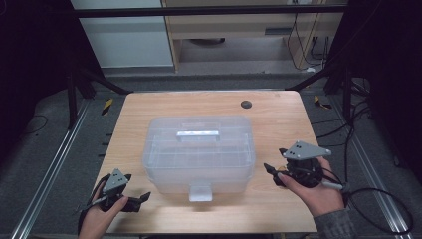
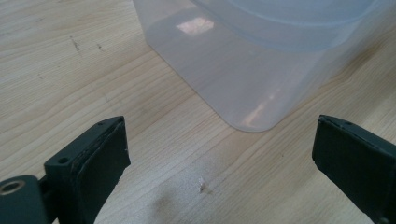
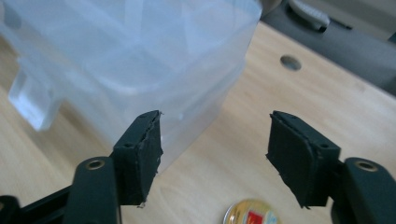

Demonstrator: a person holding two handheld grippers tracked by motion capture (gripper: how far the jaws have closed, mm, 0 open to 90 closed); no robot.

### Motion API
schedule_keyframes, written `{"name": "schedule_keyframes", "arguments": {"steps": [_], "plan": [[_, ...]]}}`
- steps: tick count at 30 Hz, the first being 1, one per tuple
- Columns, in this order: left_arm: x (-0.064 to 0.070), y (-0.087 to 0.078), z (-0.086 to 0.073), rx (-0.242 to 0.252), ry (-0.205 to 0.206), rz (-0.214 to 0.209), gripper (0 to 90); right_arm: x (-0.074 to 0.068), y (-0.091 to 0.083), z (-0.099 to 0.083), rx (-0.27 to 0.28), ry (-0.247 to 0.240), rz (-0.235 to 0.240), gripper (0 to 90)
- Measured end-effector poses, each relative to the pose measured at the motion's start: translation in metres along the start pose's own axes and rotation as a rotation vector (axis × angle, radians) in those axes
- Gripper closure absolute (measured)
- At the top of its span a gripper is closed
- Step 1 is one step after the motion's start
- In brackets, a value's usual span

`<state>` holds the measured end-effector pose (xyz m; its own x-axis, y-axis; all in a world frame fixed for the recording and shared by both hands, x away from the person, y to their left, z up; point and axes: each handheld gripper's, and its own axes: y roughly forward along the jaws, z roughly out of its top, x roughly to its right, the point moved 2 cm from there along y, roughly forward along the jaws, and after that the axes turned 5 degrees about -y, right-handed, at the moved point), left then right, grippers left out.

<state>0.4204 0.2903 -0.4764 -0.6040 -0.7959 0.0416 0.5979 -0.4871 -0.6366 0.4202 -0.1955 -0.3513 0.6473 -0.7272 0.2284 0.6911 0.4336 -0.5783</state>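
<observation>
On the table (image 1: 149,107), both tools (left (image 1: 134,201), right (image 1: 272,174)) gape beside the clear box (image 1: 199,149).

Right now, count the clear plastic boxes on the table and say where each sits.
1. The clear plastic box sits mid-table, lid on, between the open left gripper and open right gripper, touching neither. Anything behind it could be hidden.

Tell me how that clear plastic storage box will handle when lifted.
The storage box looks empty through its translucent walls, so probably light. Its smooth glossy sides may slip in jaws. The lid handle and front latch likely offer surer grips.
</observation>
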Motion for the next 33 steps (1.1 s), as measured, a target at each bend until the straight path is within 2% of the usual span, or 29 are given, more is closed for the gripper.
{"name": "schedule_keyframes", "arguments": {"steps": [4, 7, 9, 10, 11, 13, 16, 17, 18, 21, 23, 26, 33], "plan": [[0.004, 0.003, 0.003, 0.008, 0.01, -0.011, 3.0, 0.003, 0.003, 0.025, 0.006, -0.044, 0.021, 37.5], [0.006, 0.002, 0.005, 0.029, 0.004, -0.021, 3.1, 0.001, 0.012, 0.042, 0.0, -0.073, 0.027, 36.8], [0.006, 0.003, 0.005, 0.027, 0.005, -0.023, 3.1, -0.003, 0.02, 0.059, 0.016, -0.094, 0.039, 37.9], [0.007, 0.003, 0.005, 0.028, 0.006, -0.024, 3.2, -0.006, 0.025, 0.066, 0.02, -0.102, 0.052, 38.6], [0.007, 0.002, 0.005, 0.03, 0.006, -0.028, 3.5, -0.012, 0.036, 0.077, 0.021, -0.119, 0.089, 40.4], [0.008, 0.001, 0.006, 0.036, 0.007, -0.033, 3.5, -0.015, 0.04, 0.08, 0.018, -0.125, 0.098, 40.8], [0.009, 0.001, 0.006, 0.046, 0.007, -0.034, 3.5, -0.022, 0.057, 0.093, 0.006, -0.138, 0.129, 42.2], [0.009, 0.001, 0.007, 0.053, 0.001, -0.041, 3.6, -0.026, 0.065, 0.098, 0.001, -0.156, 0.143, 41.8], [0.009, 0.001, 0.007, 0.053, 0.001, -0.041, 3.6, -0.026, 0.065, 0.098, 0.001, -0.156, 0.143, 41.8], [0.01, 0.001, 0.01, 0.08, 0.002, -0.043, 3.7, -0.032, 0.081, 0.112, -0.019, -0.177, 0.169, 40.9], [0.01, 0.001, 0.011, 0.09, 0.004, -0.043, 3.7, -0.033, 0.083, 0.114, -0.026, -0.182, 0.172, 40.8], [0.011, 0.002, 0.012, 0.094, 0.001, -0.048, 3.8, -0.04, 0.097, 0.12, -0.06, -0.219, 0.178, 41.8], [0.013, -0.001, 0.012, 0.114, -0.003, -0.041, 4.3, -0.049, 0.113, 0.122, -0.093, -0.248, 0.18, 46.2]]}}
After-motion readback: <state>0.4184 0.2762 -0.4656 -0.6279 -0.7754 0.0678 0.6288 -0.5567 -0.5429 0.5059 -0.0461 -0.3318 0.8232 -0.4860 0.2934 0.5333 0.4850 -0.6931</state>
